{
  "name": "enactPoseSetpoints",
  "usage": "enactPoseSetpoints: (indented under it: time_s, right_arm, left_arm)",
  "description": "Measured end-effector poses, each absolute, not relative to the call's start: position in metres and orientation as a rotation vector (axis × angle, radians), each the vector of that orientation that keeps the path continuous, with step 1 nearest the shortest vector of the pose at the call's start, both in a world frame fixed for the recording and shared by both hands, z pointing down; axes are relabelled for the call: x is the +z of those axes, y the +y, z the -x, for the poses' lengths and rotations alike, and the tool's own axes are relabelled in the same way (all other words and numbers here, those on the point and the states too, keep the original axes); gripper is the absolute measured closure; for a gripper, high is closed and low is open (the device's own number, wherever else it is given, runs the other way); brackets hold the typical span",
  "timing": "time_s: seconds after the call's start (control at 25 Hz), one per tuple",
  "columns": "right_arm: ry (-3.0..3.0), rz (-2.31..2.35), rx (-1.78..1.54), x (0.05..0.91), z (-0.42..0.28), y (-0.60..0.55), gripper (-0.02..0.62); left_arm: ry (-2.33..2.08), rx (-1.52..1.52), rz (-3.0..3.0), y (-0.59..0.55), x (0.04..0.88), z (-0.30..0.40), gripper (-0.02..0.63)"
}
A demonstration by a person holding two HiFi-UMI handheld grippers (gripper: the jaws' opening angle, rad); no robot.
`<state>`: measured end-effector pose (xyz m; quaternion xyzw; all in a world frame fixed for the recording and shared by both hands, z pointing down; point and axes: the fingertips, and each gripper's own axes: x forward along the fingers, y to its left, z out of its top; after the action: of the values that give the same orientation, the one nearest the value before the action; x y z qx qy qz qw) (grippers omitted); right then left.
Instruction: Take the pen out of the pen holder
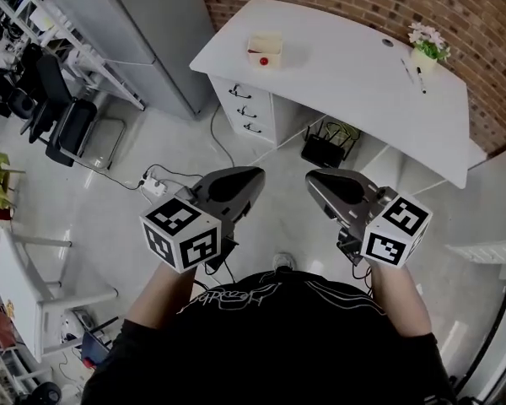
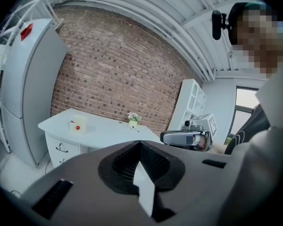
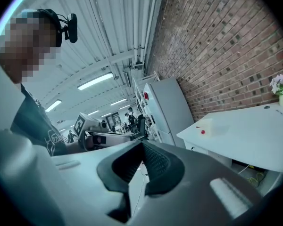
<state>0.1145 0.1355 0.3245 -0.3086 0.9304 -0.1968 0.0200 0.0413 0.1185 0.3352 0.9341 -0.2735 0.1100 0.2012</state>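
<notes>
A white desk (image 1: pixel 346 66) stands against the brick wall, well ahead of both grippers. On it sit a small cream box with a red dot (image 1: pixel 266 51), a pot of flowers (image 1: pixel 426 47) and two dark pens (image 1: pixel 415 72) lying beside the pot. My left gripper (image 1: pixel 255 175) and right gripper (image 1: pixel 314 178) hover side by side over the floor, short of the desk, both shut with nothing between the jaws. The left gripper view shows its tips (image 2: pixel 140 143) meeting, with the box (image 2: pixel 78 124) and flowers (image 2: pixel 133 119) beyond. The right gripper (image 3: pixel 142 144) faces the desk (image 3: pixel 245 131).
Drawers (image 1: pixel 246 104) sit under the desk's left end and a black basket (image 1: pixel 325 148) stands beneath its middle. A power strip with cables (image 1: pixel 154 186) lies on the floor. A grey cabinet (image 1: pixel 143 24) stands at the left, and a white shelf (image 1: pixel 489 251) at the right.
</notes>
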Motion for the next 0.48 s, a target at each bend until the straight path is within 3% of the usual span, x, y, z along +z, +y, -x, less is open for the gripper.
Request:
enactPoseSetpoints:
  time_s: [0.48]
  right_arm:
    - [2.941, 0.858, -0.597, 0.326, -0.097, 0.102, 0.592]
  left_arm:
    - [-0.837, 0.280, -2.617, 0.094, 0.333, -0.024, 0.603]
